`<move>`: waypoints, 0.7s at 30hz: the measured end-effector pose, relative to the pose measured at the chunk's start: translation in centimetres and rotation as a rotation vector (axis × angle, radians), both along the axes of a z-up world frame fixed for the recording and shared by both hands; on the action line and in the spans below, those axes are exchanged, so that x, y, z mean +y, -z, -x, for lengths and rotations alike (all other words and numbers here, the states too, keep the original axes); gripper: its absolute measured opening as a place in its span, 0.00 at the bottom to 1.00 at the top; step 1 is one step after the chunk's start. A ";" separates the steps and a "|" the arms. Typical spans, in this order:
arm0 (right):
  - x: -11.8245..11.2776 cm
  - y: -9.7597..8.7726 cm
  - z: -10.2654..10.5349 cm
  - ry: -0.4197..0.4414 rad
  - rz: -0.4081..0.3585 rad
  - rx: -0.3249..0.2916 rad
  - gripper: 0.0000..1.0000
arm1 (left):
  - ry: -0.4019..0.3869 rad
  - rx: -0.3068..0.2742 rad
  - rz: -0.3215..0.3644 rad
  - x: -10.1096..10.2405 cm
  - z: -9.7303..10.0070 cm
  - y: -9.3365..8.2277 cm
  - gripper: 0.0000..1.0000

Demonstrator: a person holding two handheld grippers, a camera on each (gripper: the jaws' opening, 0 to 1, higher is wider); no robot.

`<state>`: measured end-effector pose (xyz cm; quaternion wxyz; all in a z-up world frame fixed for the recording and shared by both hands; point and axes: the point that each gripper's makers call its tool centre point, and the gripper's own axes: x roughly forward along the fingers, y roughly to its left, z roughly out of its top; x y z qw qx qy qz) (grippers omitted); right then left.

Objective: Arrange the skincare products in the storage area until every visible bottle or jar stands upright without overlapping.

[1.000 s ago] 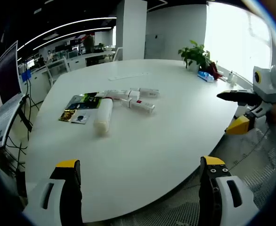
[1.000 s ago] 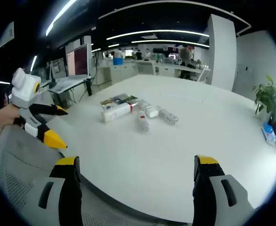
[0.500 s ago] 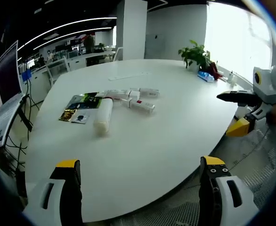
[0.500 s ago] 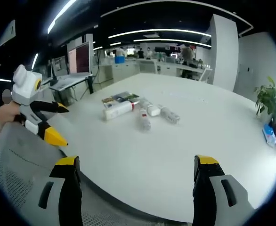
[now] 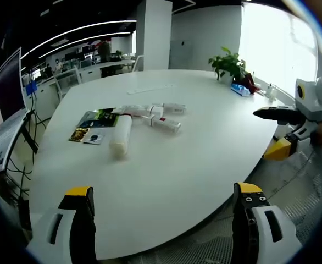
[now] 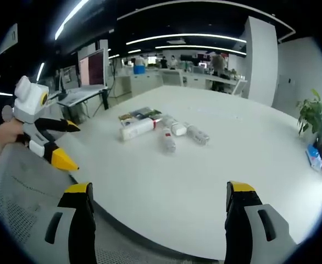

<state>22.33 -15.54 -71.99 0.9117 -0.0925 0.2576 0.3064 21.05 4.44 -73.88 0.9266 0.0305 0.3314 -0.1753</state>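
Both views — table (image 5: 205, 148) edge, facing bottles (image 6: 169, 135).

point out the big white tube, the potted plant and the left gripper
big white tube (image 5: 120, 136), left gripper view, middle of its lying body.
potted plant (image 6: 316, 116), right gripper view, its leaves.
left gripper (image 6: 67, 144), right gripper view, gap between its open fingertips.
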 end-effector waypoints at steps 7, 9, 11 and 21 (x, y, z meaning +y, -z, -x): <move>0.1 -0.1 0.0 -0.001 -0.002 -0.002 1.00 | 0.000 0.002 -0.001 -0.1 0.1 0.0 0.99; 0.1 -0.1 0.0 -0.001 -0.003 -0.002 1.00 | 0.000 0.002 -0.002 -0.1 0.1 0.0 0.99; 0.1 -0.1 0.0 -0.001 -0.003 -0.003 1.00 | 0.000 0.002 -0.003 -0.1 0.1 0.0 0.99; 0.5 0.0 0.1 -0.038 0.035 -0.012 1.00 | -0.009 -0.008 -0.003 0.1 -0.1 -0.2 0.99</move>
